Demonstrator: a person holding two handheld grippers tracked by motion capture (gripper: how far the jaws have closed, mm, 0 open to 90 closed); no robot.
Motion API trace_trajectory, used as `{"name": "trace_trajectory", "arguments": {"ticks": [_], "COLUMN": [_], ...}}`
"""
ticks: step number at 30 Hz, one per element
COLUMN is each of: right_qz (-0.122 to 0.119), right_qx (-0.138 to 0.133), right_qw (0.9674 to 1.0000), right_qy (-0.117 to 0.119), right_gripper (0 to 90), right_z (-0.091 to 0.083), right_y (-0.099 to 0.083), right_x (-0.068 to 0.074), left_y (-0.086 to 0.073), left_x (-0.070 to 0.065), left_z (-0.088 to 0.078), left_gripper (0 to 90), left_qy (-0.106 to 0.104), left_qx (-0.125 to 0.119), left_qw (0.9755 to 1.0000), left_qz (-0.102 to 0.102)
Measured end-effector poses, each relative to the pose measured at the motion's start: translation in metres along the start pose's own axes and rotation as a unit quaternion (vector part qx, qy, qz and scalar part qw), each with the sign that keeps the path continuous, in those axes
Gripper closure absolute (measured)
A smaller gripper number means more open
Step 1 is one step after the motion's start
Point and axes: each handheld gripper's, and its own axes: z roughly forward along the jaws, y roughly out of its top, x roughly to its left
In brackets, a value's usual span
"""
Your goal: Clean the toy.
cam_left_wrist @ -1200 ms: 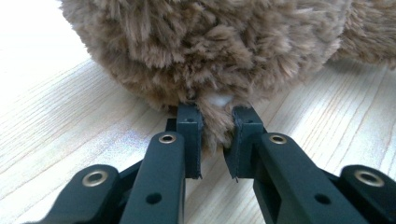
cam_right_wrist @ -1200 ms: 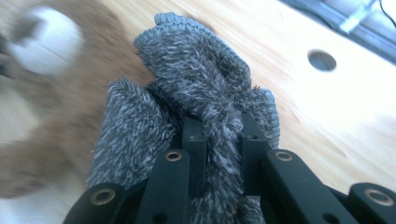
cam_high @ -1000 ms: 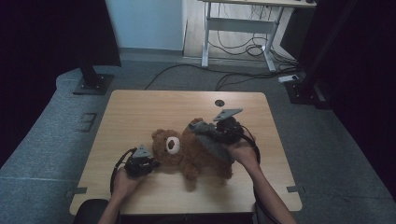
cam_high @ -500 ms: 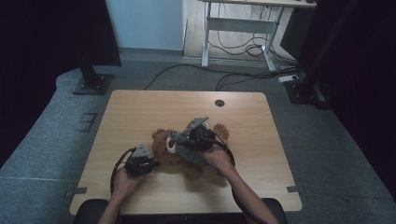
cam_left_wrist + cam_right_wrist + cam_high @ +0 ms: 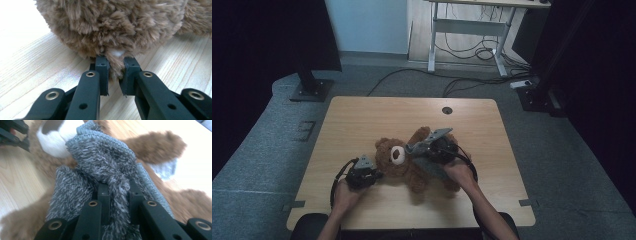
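A brown teddy bear (image 5: 404, 167) lies on the wooden table (image 5: 362, 115) with its head toward the left. My left gripper (image 5: 374, 175) is at the bear's head, shut on a tuft of the bear's brown fur (image 5: 112, 25); in the left gripper view the left gripper (image 5: 113, 66) pinches that tuft low against the table. My right gripper (image 5: 412, 149) sits over the bear's chest, shut on a fold of a grey knitted garment (image 5: 432, 167). In the right gripper view the right gripper (image 5: 118, 190) holds the bunched garment (image 5: 100, 152) just below the bear's white muzzle (image 5: 52, 140).
The table has a small cable hole (image 5: 447, 109) near its far edge. Bare wood lies to the left, right and far side of the bear. A desk frame (image 5: 467, 45) and cables on the floor stand beyond the table.
My right gripper has moved left and down with the grey garment, onto the bear's chest near its head. The left gripper has stayed at the bear's head.
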Motion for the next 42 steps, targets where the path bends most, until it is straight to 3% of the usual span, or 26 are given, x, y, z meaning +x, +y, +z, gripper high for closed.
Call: {"name": "trace_trajectory", "arguments": {"ticks": [2, 7, 9, 14, 17, 21, 26, 31, 34, 35, 42], "right_qz": [0.011, 0.028, 0.045, 0.064, 0.076, 0.076, 0.059, 0.024, 0.017, 0.009, -0.011], "right_qx": [0.005, 0.016, 0.031, 0.040, 0.028, -0.015, -0.039, -0.045, -0.044, -0.042, -0.022], "right_qw": [0.9997, 0.9989, 0.9974, 0.9957, 0.9952, 0.9957, 0.9971, 0.9987, 0.9988, 0.9987, 0.9978], "right_qy": [-0.019, -0.035, -0.047, -0.054, -0.054, -0.050, -0.030, 0.006, 0.017, 0.028, 0.061], "right_gripper": [77.2, 77.2, 77.2, 77.1, 77.1, 77.2, 77.2, 77.1, 77.2, 77.1, 77.1], "right_z": [-0.008, -0.014, -0.017, -0.024, -0.036, -0.063, -0.073, -0.059, -0.052, -0.042, -0.007], "right_y": [-0.011, -0.031, -0.048, -0.067, -0.073, -0.061, -0.042, -0.010, -0.002, 0.006, 0.024], "right_x": [-0.008, -0.019, -0.026, -0.034, -0.037, -0.033, -0.023, 0.001, 0.007, 0.016, 0.037], "left_y": [0.000, 0.000, 0.000, 0.000, 0.000, 0.000, 0.000, 0.000, 0.000, 0.000, 0.000], "left_x": [0.000, 0.000, 0.000, 0.001, 0.001, 0.001, 0.001, 0.001, 0.001, 0.001, 0.001], "left_z": [0.000, 0.000, 0.000, 0.000, 0.000, 0.000, 0.000, 0.000, 0.000, 0.000, 0.000], "left_gripper": [77.9, 77.9, 77.9, 77.9, 77.9, 77.8, 77.8, 77.8, 77.8, 77.8, 77.8], "left_qy": [0.000, 0.001, 0.000, 0.000, -0.001, -0.001, -0.002, -0.002, -0.002, -0.001, -0.002], "left_qx": [0.000, 0.001, 0.001, 0.002, 0.000, -0.001, 0.000, -0.001, -0.001, -0.001, 0.000], "left_qw": [1.0000, 1.0000, 1.0000, 1.0000, 1.0000, 1.0000, 1.0000, 1.0000, 1.0000, 1.0000, 1.0000], "left_qz": [0.000, -0.001, 0.000, 0.001, -0.001, -0.004, -0.003, -0.004, -0.004, -0.003, -0.005]}}
